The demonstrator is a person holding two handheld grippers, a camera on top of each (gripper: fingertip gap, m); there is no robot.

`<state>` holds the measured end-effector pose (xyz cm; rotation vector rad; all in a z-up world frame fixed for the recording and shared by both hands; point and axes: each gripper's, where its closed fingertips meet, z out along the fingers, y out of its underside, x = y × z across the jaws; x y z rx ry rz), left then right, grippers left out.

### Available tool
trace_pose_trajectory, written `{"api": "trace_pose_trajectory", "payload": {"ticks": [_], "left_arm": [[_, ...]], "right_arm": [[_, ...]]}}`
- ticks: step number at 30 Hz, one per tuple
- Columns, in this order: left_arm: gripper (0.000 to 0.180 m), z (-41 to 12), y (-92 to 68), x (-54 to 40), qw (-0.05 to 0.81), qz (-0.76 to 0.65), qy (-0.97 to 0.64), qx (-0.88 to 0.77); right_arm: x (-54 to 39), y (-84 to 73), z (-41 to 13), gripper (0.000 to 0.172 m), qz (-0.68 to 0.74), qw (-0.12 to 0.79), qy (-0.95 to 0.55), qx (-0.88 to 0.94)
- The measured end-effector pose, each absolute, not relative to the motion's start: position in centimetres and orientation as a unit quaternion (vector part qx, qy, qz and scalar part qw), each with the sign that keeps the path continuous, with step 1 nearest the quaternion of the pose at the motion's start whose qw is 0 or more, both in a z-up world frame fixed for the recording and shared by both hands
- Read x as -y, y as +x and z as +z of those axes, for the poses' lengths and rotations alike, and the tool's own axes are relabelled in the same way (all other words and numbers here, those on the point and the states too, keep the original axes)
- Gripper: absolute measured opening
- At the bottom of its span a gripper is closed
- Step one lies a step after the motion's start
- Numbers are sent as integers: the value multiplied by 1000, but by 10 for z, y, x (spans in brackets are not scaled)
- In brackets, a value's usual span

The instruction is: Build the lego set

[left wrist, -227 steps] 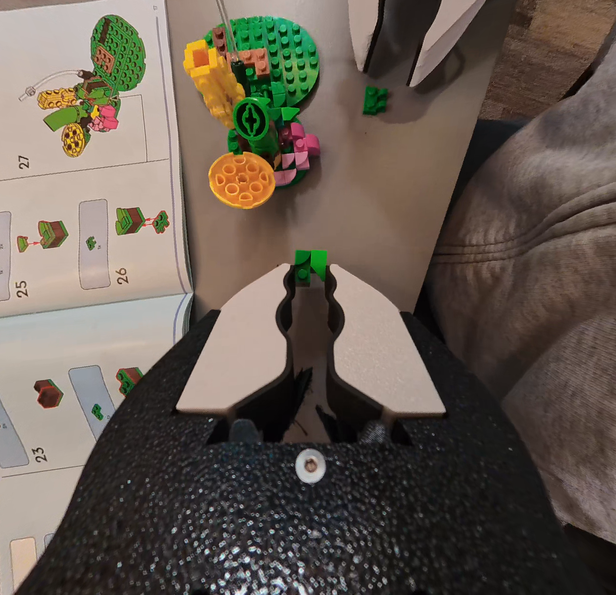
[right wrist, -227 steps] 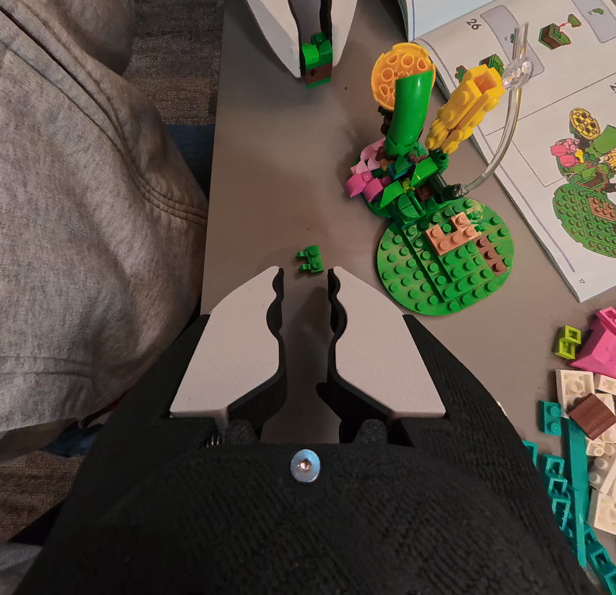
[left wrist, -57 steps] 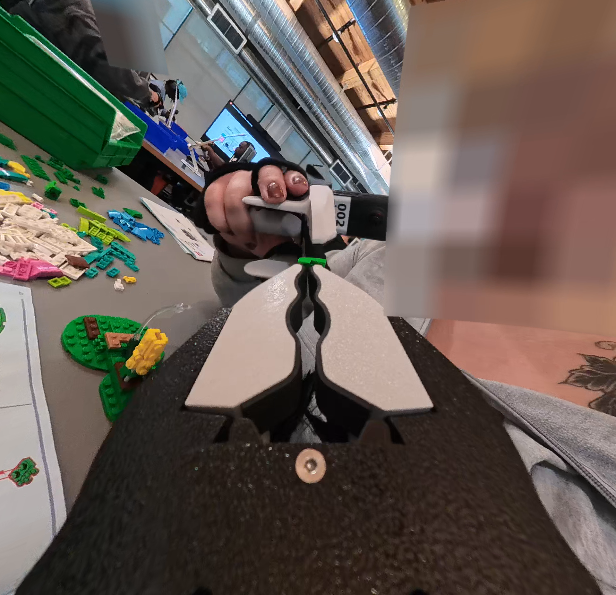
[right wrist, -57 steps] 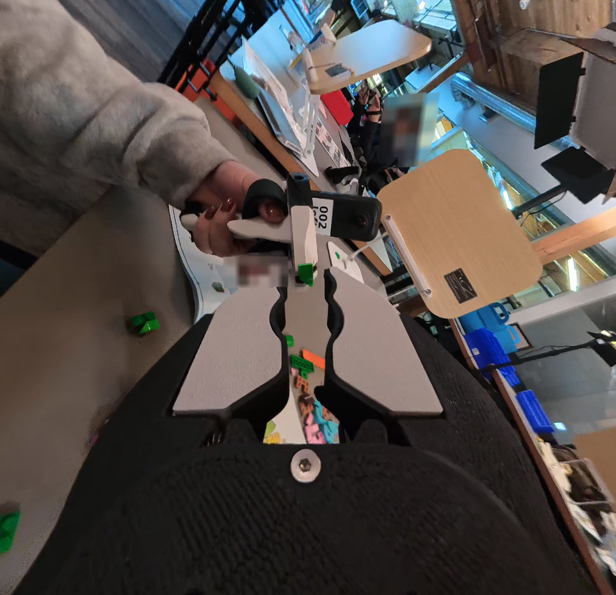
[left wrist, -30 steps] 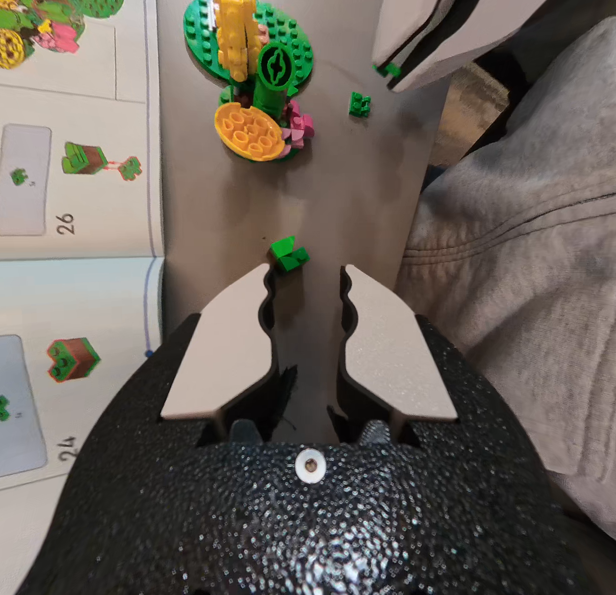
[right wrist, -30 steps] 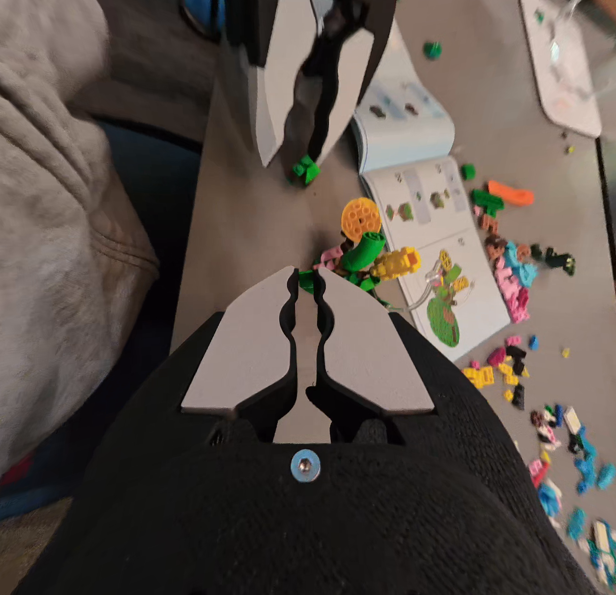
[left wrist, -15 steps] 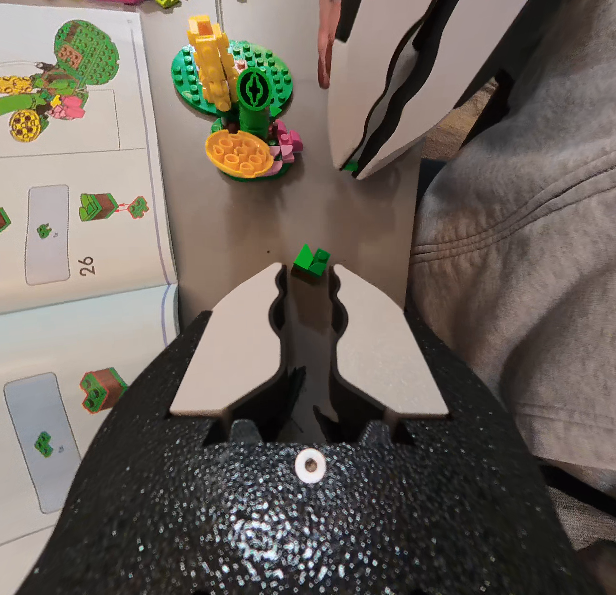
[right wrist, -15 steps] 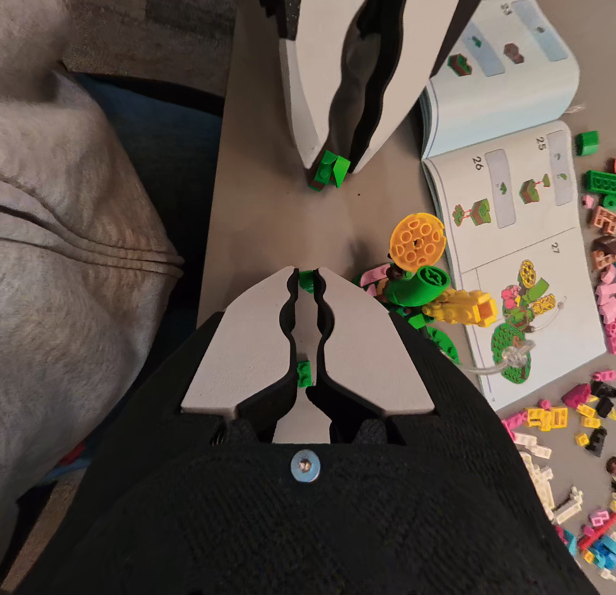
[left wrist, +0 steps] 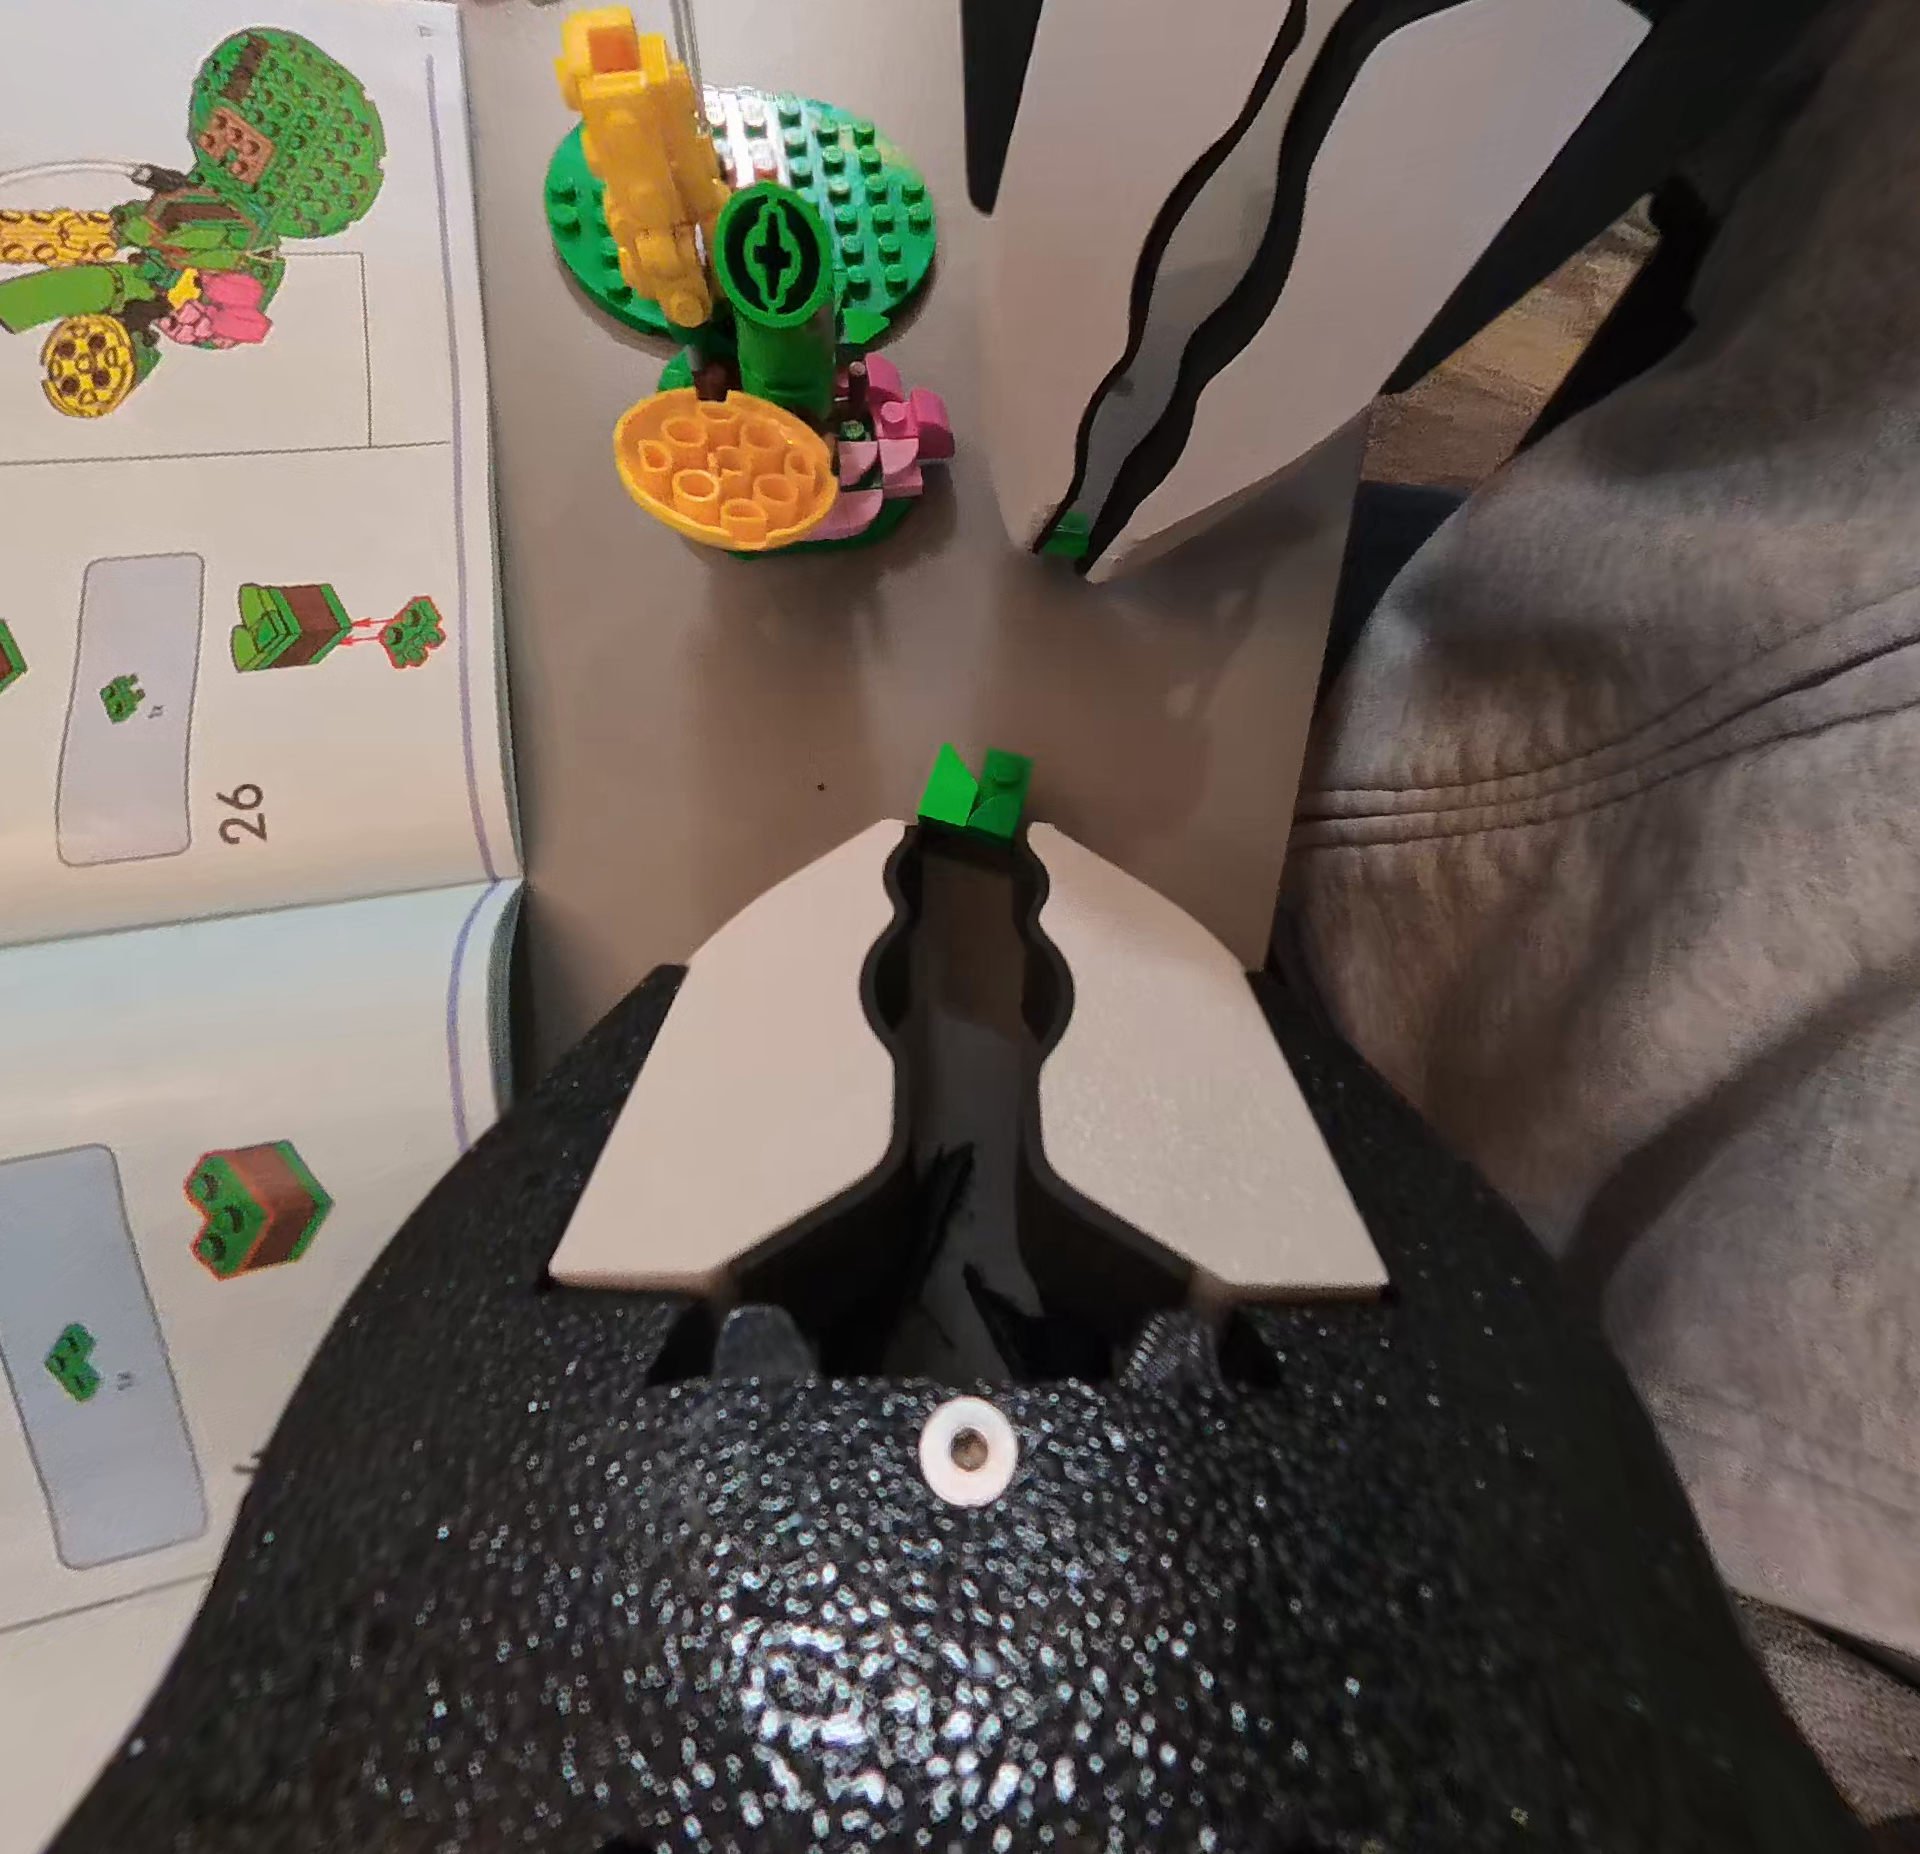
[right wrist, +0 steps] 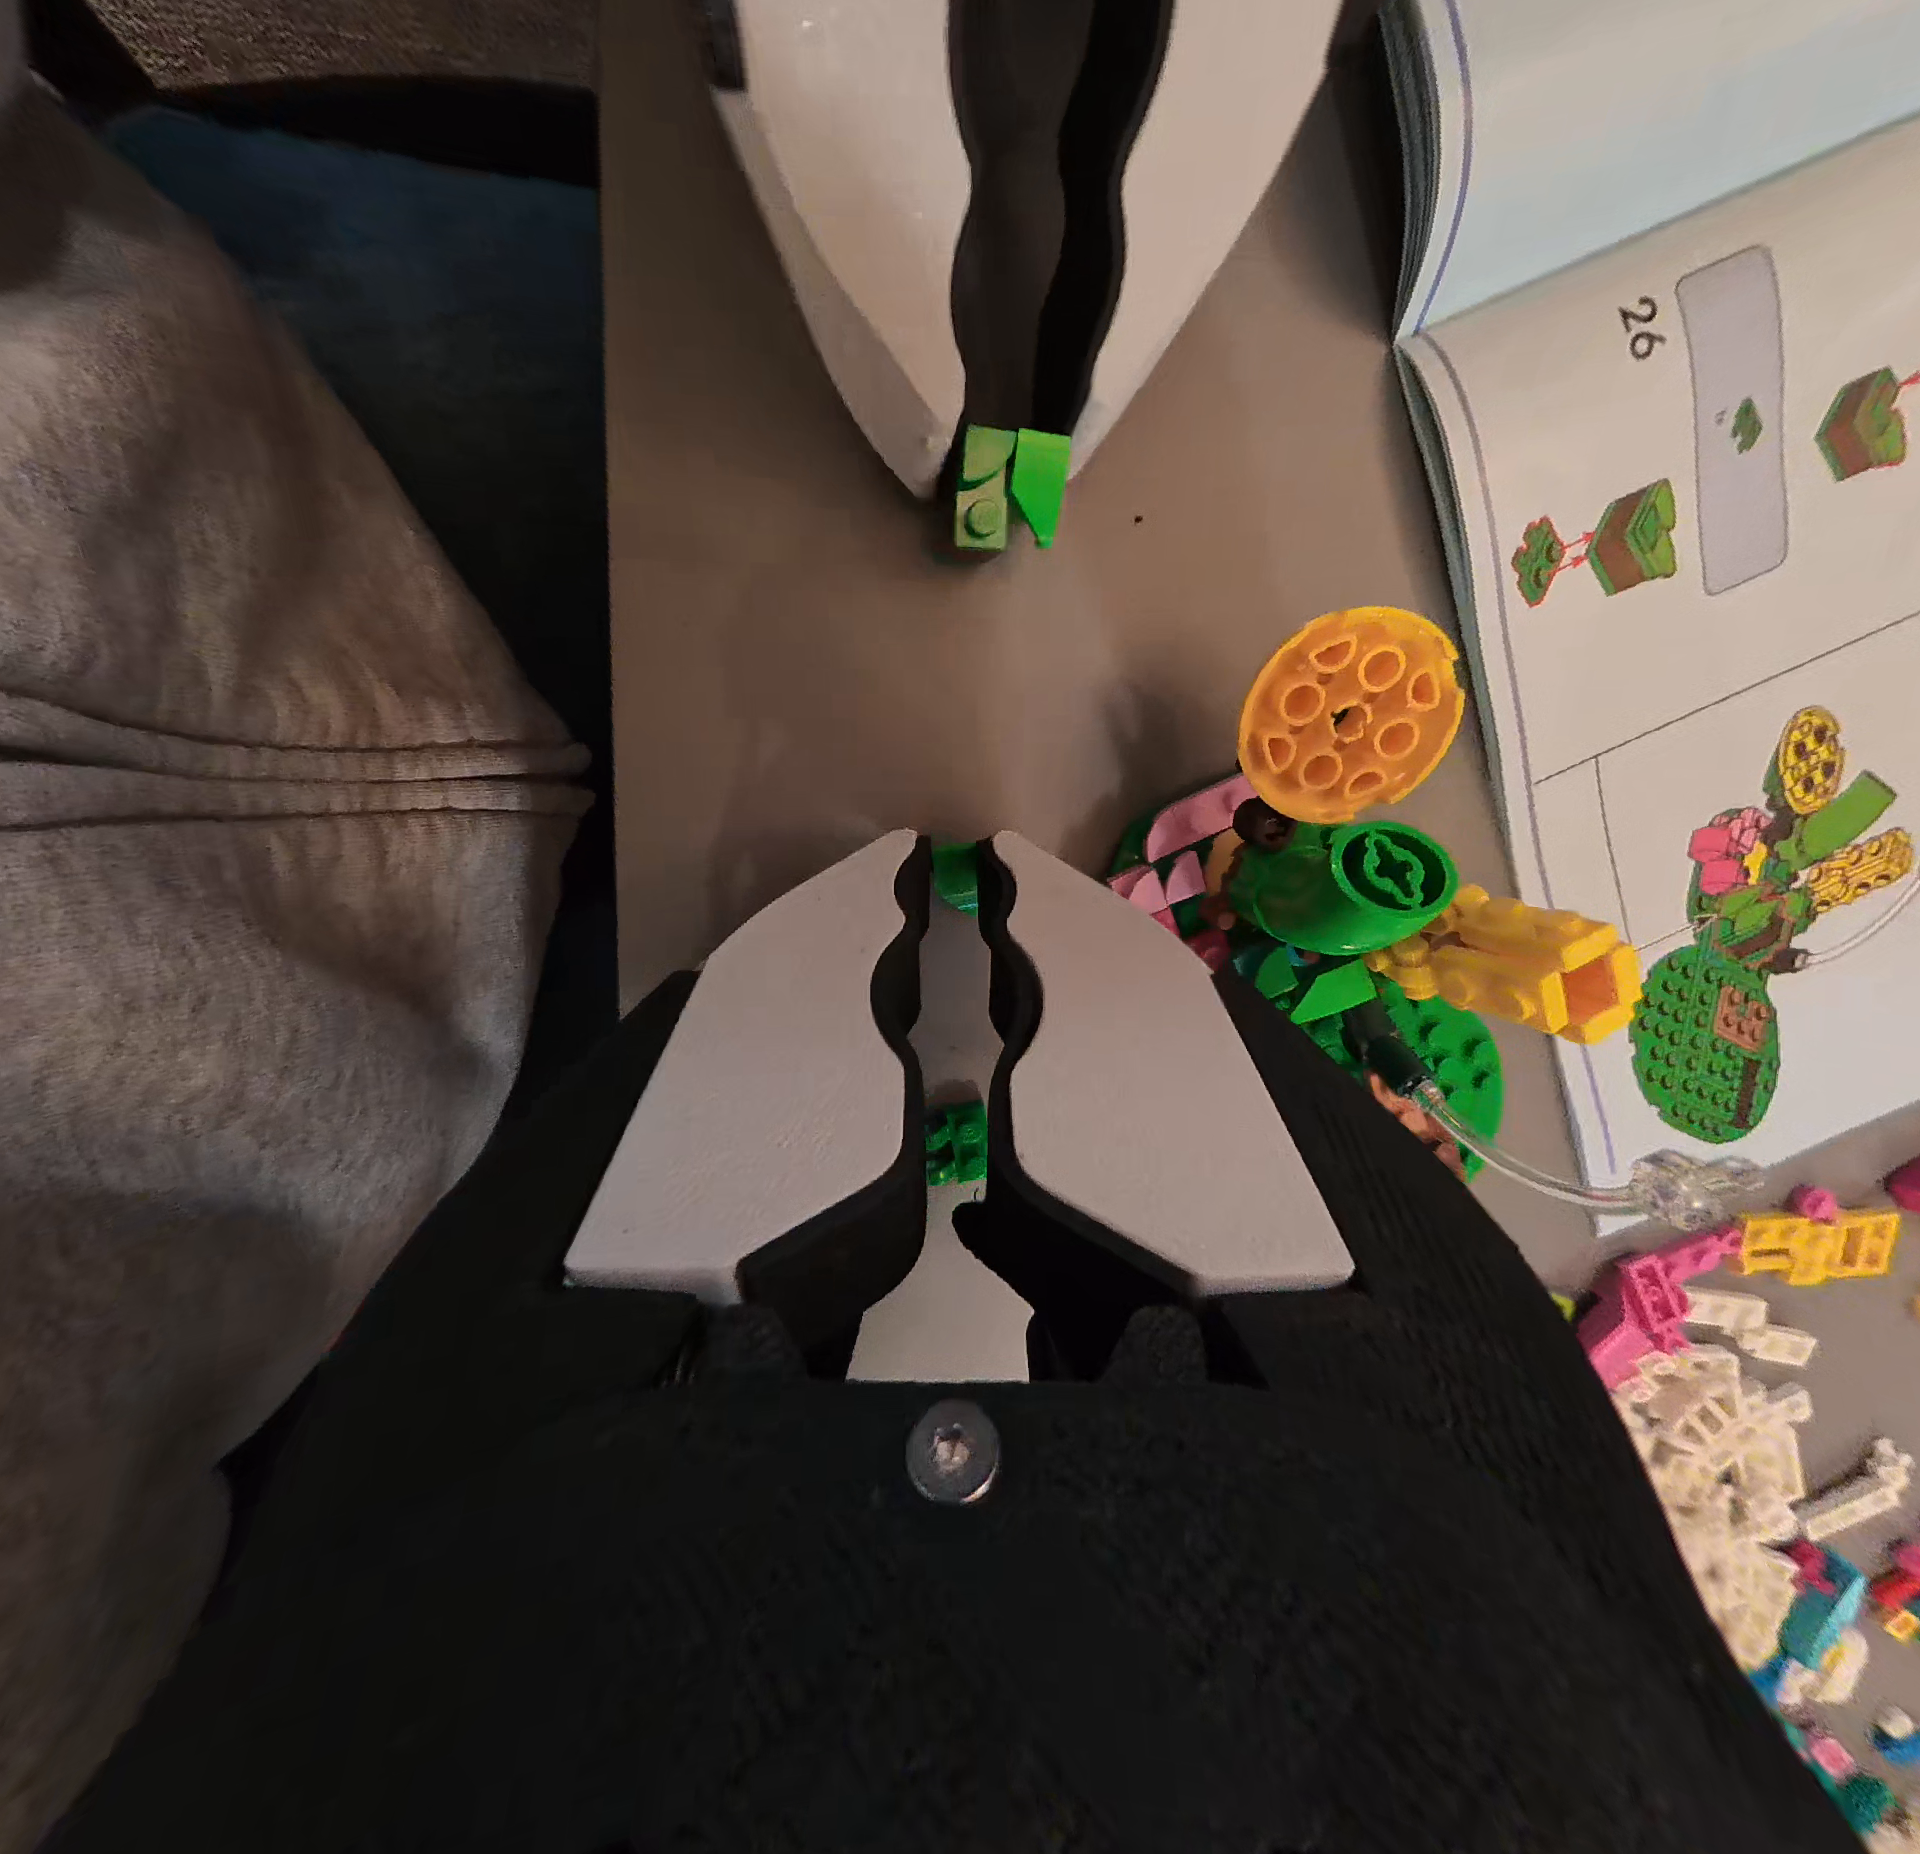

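1. Left gripper [left wrist: 971, 833]: my jaws are clenched on a small green brick assembly [left wrist: 975, 788], which sticks out past the fingertips low over the table [left wrist: 748, 682]. The right wrist view confirms it: both tips flank the assembly [right wrist: 1006, 490], with a studded piece and a sloped piece side by side.

2. Right gripper [right wrist: 956, 859]: jaws nearly together, clamped on a small green piece [right wrist: 954, 874] at the very tips. The left wrist view shows only a sliver of green [left wrist: 1068, 535] between them.

3. Handling, as I judge it: both items are tiny, rigid, smooth plastic and very light. Slippery under flat pads, likely to twist or pop out if squeezed off-centre. Best taken across flat parallel sides, not the sloped face.

4. Loose green piece [right wrist: 956, 1139]: lies on the table under my right gripper, seen through the slot behind the tips.

5. Flower model [left wrist: 743, 277]: green round base, yellow and pink parts, standing beside the right gripper.

6. Instruction booklet [left wrist: 260, 557]: open, left of the model.

7. Loose brick pile [right wrist: 1714, 1409]: at the table's far side.

8. Grey sleeve [left wrist: 1610, 921]: along the table edge.
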<state>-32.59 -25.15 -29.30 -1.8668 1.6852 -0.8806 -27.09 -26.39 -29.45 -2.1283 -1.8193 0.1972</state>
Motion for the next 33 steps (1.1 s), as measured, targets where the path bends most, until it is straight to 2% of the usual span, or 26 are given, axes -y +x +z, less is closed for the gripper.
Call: {"api": "trace_pose_trajectory", "payload": {"ticks": [1, 22, 33], "left_arm": [[16, -293, -326, 253, 236, -319, -686, -609], [16, -293, -325, 258, 251, -301, -708, -587], [16, -283, -329, 258, 293, -318, -715, -550]], "right_arm": [[264, -270, -295, 7, 70, 163, -750, 637], [266, -260, -298, 7, 54, 172, -735, 654], [267, -266, -294, 7, 75, 195, -722, 660]]}}
